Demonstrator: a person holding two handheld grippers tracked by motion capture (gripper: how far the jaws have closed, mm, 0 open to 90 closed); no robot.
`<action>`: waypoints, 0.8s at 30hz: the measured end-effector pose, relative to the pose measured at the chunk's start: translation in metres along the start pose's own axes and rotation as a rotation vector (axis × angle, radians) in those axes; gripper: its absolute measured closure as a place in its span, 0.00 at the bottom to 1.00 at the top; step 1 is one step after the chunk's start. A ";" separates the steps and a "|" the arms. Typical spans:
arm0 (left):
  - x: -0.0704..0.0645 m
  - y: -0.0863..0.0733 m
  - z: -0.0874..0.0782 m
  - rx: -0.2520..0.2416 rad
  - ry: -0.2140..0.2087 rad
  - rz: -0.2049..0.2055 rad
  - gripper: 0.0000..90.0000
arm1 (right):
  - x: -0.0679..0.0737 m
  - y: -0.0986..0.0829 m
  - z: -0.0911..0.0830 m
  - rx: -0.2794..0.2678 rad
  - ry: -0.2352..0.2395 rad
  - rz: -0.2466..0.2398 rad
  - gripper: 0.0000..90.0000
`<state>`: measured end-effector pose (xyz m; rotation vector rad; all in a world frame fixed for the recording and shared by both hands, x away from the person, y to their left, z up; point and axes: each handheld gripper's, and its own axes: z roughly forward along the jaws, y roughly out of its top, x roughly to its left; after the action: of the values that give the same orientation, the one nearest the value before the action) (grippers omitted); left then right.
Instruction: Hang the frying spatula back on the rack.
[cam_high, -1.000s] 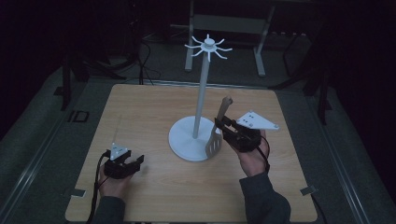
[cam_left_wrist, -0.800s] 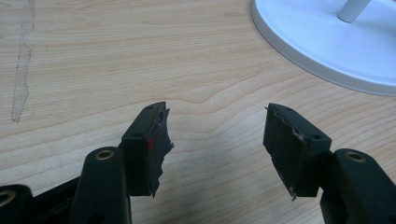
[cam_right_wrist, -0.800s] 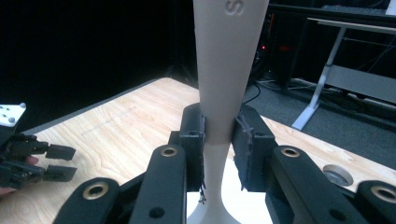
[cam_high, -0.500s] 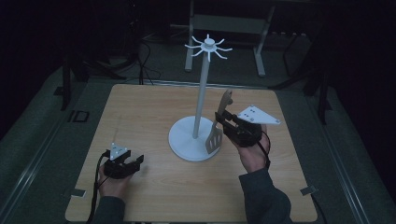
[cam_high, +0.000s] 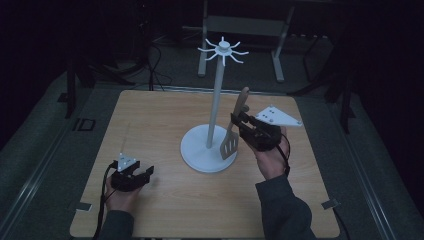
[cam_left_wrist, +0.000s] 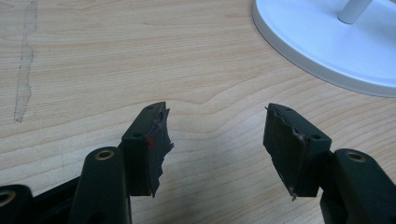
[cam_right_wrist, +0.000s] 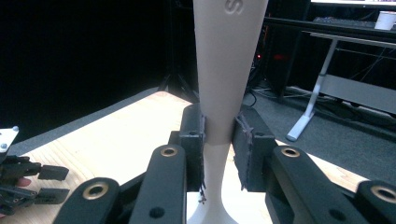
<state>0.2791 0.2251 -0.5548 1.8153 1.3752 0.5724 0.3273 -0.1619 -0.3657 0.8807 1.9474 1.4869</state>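
Observation:
A beige slotted spatula (cam_high: 235, 127) hangs in the air just right of the white stand's pole (cam_high: 216, 105), handle up, blade over the round base (cam_high: 200, 152). My right gripper (cam_high: 239, 121) is shut on the spatula's handle (cam_right_wrist: 223, 70), its jaws pressed on either side of the narrow part. The stand carries a ring of white hooks (cam_high: 223, 49) at its top, all bare. My left gripper (cam_high: 147, 175) rests open near the table's front left, nothing between its jaws, with the stand's base (cam_left_wrist: 327, 46) ahead of it to the right.
The wooden table (cam_high: 150, 120) carries the stand at its middle. Beyond the far edge stand dark tripod legs and a grey desk frame (cam_high: 245, 30). My left gripper (cam_right_wrist: 28, 182) appears at the lower left of the right gripper view.
My right gripper has lifted the spatula a little higher and tipped it more upright beside the pole. The left gripper has stayed where it was.

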 end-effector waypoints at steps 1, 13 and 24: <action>0.000 0.000 0.000 0.000 0.000 0.000 0.45 | 0.000 0.001 0.001 0.000 0.001 0.001 0.83; 0.000 0.000 0.000 -0.004 0.001 -0.002 0.46 | -0.002 0.012 0.003 -0.009 0.008 -0.006 0.83; 0.000 0.000 0.000 -0.004 0.000 -0.003 0.46 | -0.008 0.021 0.005 -0.006 0.000 -0.018 0.83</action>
<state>0.2789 0.2252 -0.5547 1.8097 1.3754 0.5741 0.3397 -0.1612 -0.3464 0.8588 1.9450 1.4813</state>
